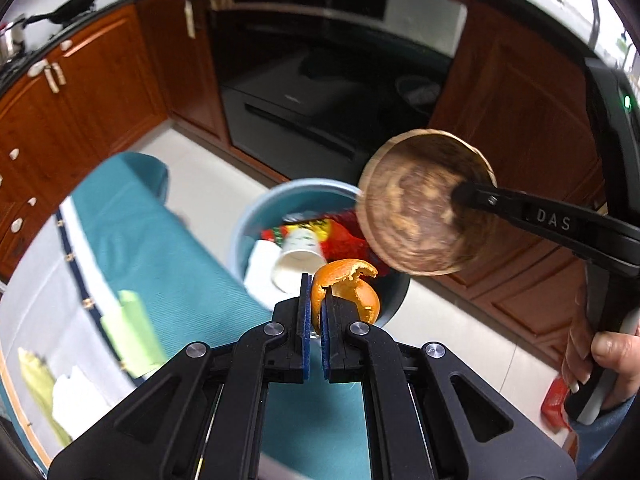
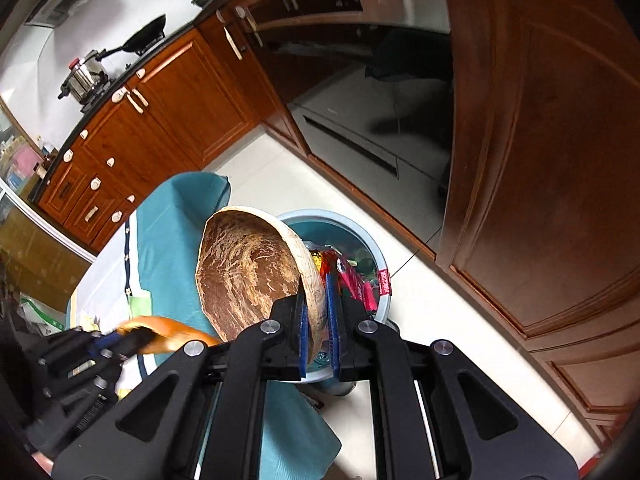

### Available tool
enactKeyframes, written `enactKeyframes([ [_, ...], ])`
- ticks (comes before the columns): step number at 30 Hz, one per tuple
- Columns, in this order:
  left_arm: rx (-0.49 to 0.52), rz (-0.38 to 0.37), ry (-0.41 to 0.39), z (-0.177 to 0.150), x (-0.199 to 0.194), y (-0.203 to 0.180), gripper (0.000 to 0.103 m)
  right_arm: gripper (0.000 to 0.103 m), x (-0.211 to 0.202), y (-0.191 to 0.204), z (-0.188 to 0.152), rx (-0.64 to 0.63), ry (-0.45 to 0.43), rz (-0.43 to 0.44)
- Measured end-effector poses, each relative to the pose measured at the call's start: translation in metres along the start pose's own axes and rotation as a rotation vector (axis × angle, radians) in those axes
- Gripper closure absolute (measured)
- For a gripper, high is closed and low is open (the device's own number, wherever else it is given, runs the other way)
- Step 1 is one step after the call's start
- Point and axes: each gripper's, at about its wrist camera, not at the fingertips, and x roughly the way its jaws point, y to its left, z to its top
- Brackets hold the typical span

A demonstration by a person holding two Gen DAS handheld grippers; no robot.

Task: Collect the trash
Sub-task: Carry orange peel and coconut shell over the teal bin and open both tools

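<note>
My left gripper (image 1: 315, 294) is shut on a curled orange peel (image 1: 352, 288), which hangs over the near rim of a light blue trash bin (image 1: 256, 216) on the floor. In the bin lie a paper cup (image 1: 298, 258), white tissue and red wrappers. My right gripper (image 2: 316, 300) is shut on the rim of a brown wooden bowl (image 2: 248, 272), tipped on its side above the bin (image 2: 360, 232). In the left wrist view the bowl (image 1: 424, 208) hangs to the right of the peel. The left gripper and the peel (image 2: 168, 330) appear blurred at lower left in the right wrist view.
A table with a teal cloth (image 1: 160, 248) stands left of the bin, with green and white paper scraps (image 1: 132, 328) on it. Wooden cabinets (image 2: 540, 160) and a dark oven front (image 1: 304, 92) stand behind. A hand (image 1: 612, 364) holds the right gripper's handle. White floor tiles lie around the bin.
</note>
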Motion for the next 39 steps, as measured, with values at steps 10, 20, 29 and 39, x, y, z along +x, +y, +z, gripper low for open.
enactKeyframes([
  [10, -0.017, -0.033, 0.104, 0.009, 0.076, -0.012, 0.098, 0.092, 0.053, 0.002, 0.021, -0.019, 0.072, 0.015],
  [20, 0.005, 0.031, 0.118, 0.004, 0.106, -0.012, 0.048, 0.032, 0.077, 0.007, 0.025, -0.069, 0.072, -0.021],
  [29, -0.018, 0.001, 0.105, -0.005, 0.084, -0.007, 0.043, 0.021, 0.065, 0.007, 0.017, -0.052, 0.087, -0.025],
  [39, -0.025, -0.013, 0.042, -0.019, 0.034, 0.0, 0.036, 0.02, 0.036, 0.031, 0.0, -0.083, 0.082, -0.023],
])
